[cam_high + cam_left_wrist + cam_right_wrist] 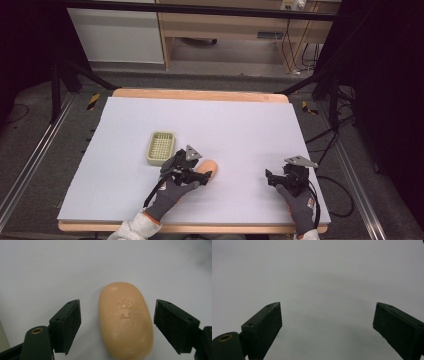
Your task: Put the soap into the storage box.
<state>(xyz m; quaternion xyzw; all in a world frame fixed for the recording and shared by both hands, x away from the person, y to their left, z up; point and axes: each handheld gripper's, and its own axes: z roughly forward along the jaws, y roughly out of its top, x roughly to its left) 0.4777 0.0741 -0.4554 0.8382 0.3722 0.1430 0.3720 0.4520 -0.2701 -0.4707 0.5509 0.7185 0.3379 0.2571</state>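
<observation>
The table point(210, 130) carries a pale sheet covering nearly its whole top. On it, at about 9 o'clock from the sheet's centre, sits a small yellow-green soap dish point(160, 148) with a slotted floor, empty as far as the high view tells.

The left gripper point(198, 176) rests just at 5 o'clock of that dish, and the right gripper point(327, 327) sits well apart at 3 o'clock of the left one, over bare sheet, its jaws spread wide with nothing between them.

The peach-coloured bar of soap point(125, 320) lies flat on the sheet, near the dish at its 4 o'clock, a stamped mark on its upper face. In the left gripper view it lies between the jaws, which stand apart with a gap on each side, the right gap a little narrower; neither pad touches it. Its long axis runs from 6 to 12 o'clock in that view, along the jaws, so closing would pinch it across its short width. The left gripper is plainly the nearer one, and the grasp likely needs only a small nudge forward and a squeeze.
</observation>
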